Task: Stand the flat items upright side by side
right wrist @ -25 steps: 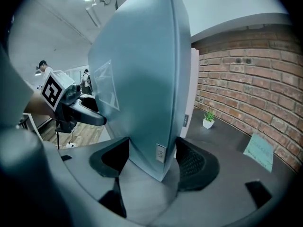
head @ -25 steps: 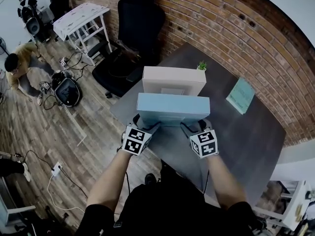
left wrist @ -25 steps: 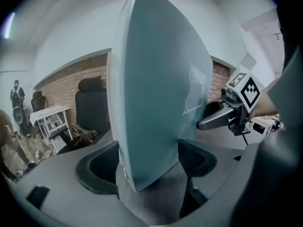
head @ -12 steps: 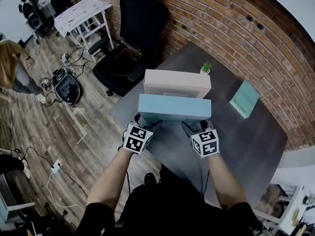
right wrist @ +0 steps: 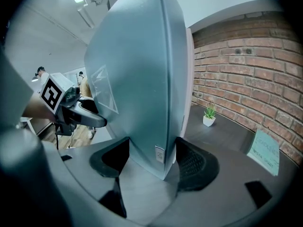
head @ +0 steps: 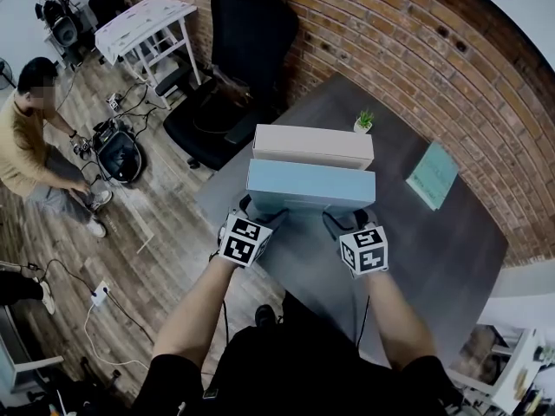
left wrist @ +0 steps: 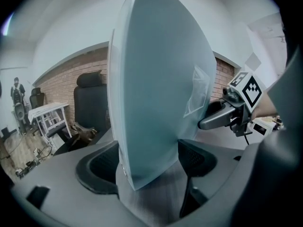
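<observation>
Since a second ago the blue box [head: 310, 185] has come a little toward 12 o'clock, nearer to the beige box [head: 312, 146], which stands upright on the table [head: 434, 250]. The left gripper [head: 260, 217] and the right gripper [head: 341, 224] each clamp its near edge, at 7 and 5 o'clock. This looks like the placing step. Next, the box must go down straight, parallel and just beside the beige one, before release.

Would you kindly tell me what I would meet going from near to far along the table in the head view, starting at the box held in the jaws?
blue box → cream box → small potted plant → brick wall
</observation>
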`<action>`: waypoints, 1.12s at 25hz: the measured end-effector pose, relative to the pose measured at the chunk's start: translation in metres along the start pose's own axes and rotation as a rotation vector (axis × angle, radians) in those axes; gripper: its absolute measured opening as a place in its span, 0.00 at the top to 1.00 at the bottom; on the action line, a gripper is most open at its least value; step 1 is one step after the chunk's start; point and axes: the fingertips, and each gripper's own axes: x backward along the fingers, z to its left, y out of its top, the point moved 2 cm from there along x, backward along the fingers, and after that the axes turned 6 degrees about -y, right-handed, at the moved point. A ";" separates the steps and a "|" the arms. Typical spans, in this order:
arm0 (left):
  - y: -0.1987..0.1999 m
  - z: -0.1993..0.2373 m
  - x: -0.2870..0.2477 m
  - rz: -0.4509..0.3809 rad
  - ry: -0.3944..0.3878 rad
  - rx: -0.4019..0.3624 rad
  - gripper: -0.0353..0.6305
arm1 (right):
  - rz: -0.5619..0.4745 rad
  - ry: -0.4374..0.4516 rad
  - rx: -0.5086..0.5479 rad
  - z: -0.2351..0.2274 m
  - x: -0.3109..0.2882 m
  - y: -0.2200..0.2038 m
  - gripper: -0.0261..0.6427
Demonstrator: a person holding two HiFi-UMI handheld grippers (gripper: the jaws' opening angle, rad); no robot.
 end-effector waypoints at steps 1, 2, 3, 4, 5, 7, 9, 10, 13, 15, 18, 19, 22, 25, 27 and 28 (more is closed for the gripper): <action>0.000 0.000 0.000 0.002 0.000 0.003 0.35 | 0.000 0.000 -0.003 0.000 -0.001 0.000 0.50; 0.001 0.001 0.000 0.004 0.000 0.007 0.35 | -0.001 0.001 -0.007 -0.001 -0.001 0.000 0.50; 0.001 0.001 -0.001 0.005 -0.001 0.010 0.35 | -0.001 0.001 -0.010 -0.001 -0.002 0.001 0.50; 0.001 0.002 -0.001 0.006 -0.001 0.012 0.35 | 0.000 0.001 -0.014 -0.001 -0.002 0.001 0.50; 0.001 0.003 -0.001 0.007 -0.002 0.014 0.35 | 0.001 0.001 -0.017 -0.001 -0.003 0.002 0.50; 0.003 0.005 -0.002 0.005 -0.004 0.012 0.35 | 0.002 0.000 -0.022 -0.001 -0.004 0.002 0.50; 0.006 0.007 -0.003 0.004 -0.005 0.008 0.35 | -0.002 0.000 -0.028 -0.001 -0.005 0.003 0.50; 0.007 0.007 -0.003 0.005 -0.006 0.007 0.35 | -0.004 -0.001 -0.031 -0.002 -0.006 0.003 0.50; 0.008 0.008 -0.005 0.012 -0.009 0.006 0.35 | -0.007 -0.004 -0.031 -0.003 -0.006 0.003 0.50; 0.006 0.008 -0.006 0.015 -0.016 0.015 0.35 | -0.007 -0.004 -0.029 -0.004 -0.006 0.003 0.50; 0.005 0.009 -0.006 0.014 -0.027 0.026 0.35 | -0.008 -0.001 -0.030 -0.005 -0.007 0.004 0.50; 0.005 0.010 -0.006 0.014 -0.029 0.027 0.35 | -0.007 0.004 -0.031 -0.004 -0.007 0.004 0.50; 0.005 0.009 -0.004 0.015 -0.037 0.030 0.35 | 0.010 0.041 -0.050 -0.002 -0.005 0.001 0.45; 0.004 0.009 -0.002 0.018 -0.042 0.037 0.35 | 0.042 0.072 -0.075 -0.001 -0.005 -0.005 0.39; 0.003 0.009 -0.001 0.021 -0.044 0.041 0.35 | 0.052 0.070 -0.084 -0.003 -0.004 -0.009 0.37; 0.003 0.008 0.000 0.022 -0.046 0.042 0.35 | 0.053 0.068 -0.091 -0.004 -0.003 -0.011 0.36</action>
